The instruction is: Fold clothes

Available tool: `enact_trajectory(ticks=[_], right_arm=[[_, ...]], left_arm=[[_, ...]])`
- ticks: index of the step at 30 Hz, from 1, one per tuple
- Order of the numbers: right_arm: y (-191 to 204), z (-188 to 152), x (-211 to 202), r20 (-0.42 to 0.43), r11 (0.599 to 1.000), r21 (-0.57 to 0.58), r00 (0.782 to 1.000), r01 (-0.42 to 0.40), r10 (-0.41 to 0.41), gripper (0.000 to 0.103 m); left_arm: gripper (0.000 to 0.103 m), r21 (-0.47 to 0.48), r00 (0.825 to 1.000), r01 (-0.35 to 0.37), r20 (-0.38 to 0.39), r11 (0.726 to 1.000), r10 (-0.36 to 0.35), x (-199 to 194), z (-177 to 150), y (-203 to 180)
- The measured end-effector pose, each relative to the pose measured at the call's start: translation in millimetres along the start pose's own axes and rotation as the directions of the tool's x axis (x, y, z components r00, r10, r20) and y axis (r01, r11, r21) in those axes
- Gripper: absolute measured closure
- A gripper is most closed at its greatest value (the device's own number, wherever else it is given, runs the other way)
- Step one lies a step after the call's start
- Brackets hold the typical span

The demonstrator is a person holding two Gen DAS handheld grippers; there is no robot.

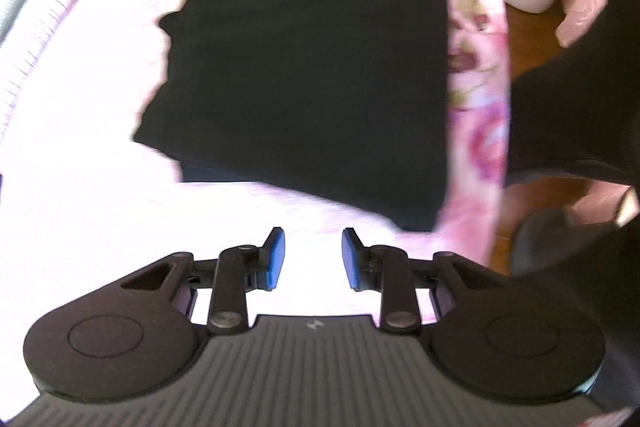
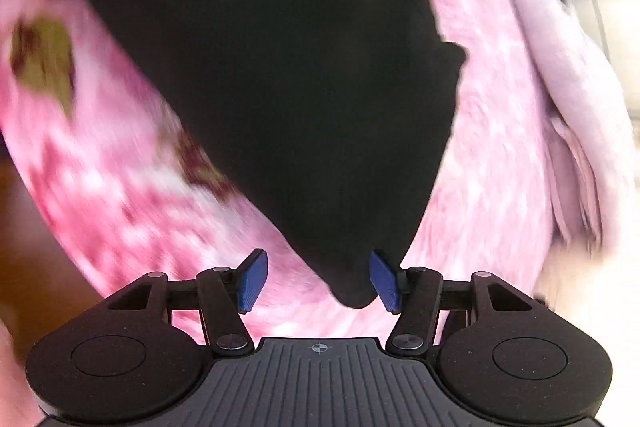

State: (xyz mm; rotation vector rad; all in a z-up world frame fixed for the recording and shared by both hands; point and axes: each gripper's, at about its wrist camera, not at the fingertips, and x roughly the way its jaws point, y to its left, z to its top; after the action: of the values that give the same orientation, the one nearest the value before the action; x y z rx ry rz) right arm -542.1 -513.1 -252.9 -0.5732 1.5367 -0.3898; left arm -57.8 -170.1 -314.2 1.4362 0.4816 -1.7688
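The left hand-held gripper [image 1: 310,259] hangs over the pink bed cover [image 1: 80,107] with its blue pads apart and nothing between them. The right hand-held gripper [image 2: 318,279] also has its pads apart; a corner of the black garment [image 2: 280,67] dips between them and seems to brush the right pad, but it is not pinched. The garment lies just beyond, folded flat on the bed, its right edge near the flowery edge of the cover. To do this step well, I think both grippers should lift straight away so the corner slips free without pulling the fold crooked.
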Motion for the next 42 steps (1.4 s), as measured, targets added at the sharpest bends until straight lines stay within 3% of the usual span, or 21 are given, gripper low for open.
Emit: enact_trajectory(ticks=[4, 7, 9, 13, 18, 21, 22, 23, 24, 25, 29, 31, 33, 35, 37, 38, 42], right_arm=[[18, 48, -51, -0.004, 0.976, 0.217, 1.000, 0.009, -0.009, 0.047], [41, 94, -94, -0.007, 0.925, 0.378, 1.000, 0.028, -0.027, 0.047], [60, 128, -118, -0.002, 0.885, 0.464, 1.000, 0.023, -0.025, 0.046], [106, 200, -154, 0.053, 0.840, 0.541, 0.998, -0.042, 0.015, 0.046], [170, 262, -168, 0.098, 0.867, 0.495, 0.995, -0.055, 0.007, 0.046], [197, 276, -156, 0.087, 0.883, 0.468, 0.996, -0.028, -0.014, 0.044], [205, 279, -151, 0.075, 0.890, 0.456, 0.997, -0.019, -0.017, 0.038], [212, 281, -148, 0.066, 0.890, 0.456, 0.998, -0.011, -0.022, 0.024], [217, 283, -147, 0.062, 0.884, 0.468, 0.998, -0.006, -0.025, 0.021], [221, 285, -146, 0.058, 0.876, 0.482, 0.998, -0.007, -0.024, 0.021], [231, 296, -143, 0.044, 0.844, 0.535, 0.999, -0.015, -0.010, 0.021], [235, 303, -142, 0.025, 0.837, 0.547, 0.999, 0.006, -0.024, 0.021], [237, 311, -140, -0.002, 0.825, 0.564, 0.999, 0.039, -0.046, 0.021], [239, 320, -135, -0.022, 0.813, 0.579, 0.997, 0.069, -0.069, 0.021], [241, 332, -128, -0.043, 0.809, 0.580, 0.995, 0.094, -0.085, 0.021], [242, 338, -124, -0.055, 0.812, 0.573, 0.994, 0.111, -0.097, 0.021], [250, 351, -110, -0.086, 0.859, 0.478, 0.983, 0.185, -0.165, 0.021]], left_arm=[[0.063, 0.156, 0.993, -0.054, 0.109, 0.986, 0.037, 11, -18, 28], [0.063, 0.324, 0.982, -0.098, 0.186, 0.941, 0.038, 18, -35, 44], [0.062, 0.432, 0.972, -0.137, 0.232, 0.892, 0.037, 22, -47, 53], [0.038, 0.589, 0.946, -0.245, 0.318, 0.770, 0.057, 33, -65, 61], [0.031, 0.725, 0.925, -0.316, 0.379, 0.611, 0.029, 60, -77, 54], [0.030, 0.761, 0.910, -0.354, 0.414, 0.543, 0.013, 73, -78, 50], [0.029, 0.773, 0.906, -0.365, 0.423, 0.519, 0.006, 78, -77, 48], [0.029, 0.788, 0.905, -0.368, 0.424, 0.493, -0.002, 83, -76, 47], [0.029, 0.798, 0.902, -0.379, 0.432, 0.468, -0.006, 87, -74, 47], [0.029, 0.806, 0.897, -0.392, 0.441, 0.444, -0.008, 91, -73, 47], [0.028, 0.815, 0.881, -0.423, 0.472, 0.396, -0.029, 109, -67, 49], [0.021, 0.819, 0.855, -0.470, 0.514, 0.330, -0.059, 117, -71, 50], [0.020, 0.811, 0.824, -0.521, 0.559, 0.266, -0.091, 123, -75, 52], [0.020, 0.800, 0.805, -0.546, 0.583, 0.251, -0.109, 126, -75, 55], [0.022, 0.802, 0.806, -0.531, 0.578, 0.273, -0.129, 128, -74, 61], [0.022, 0.802, 0.802, -0.533, 0.580, 0.271, -0.140, 128, -75, 64], [0.026, 0.795, 0.783, -0.552, 0.598, 0.253, -0.171, 130, -76, 76]])
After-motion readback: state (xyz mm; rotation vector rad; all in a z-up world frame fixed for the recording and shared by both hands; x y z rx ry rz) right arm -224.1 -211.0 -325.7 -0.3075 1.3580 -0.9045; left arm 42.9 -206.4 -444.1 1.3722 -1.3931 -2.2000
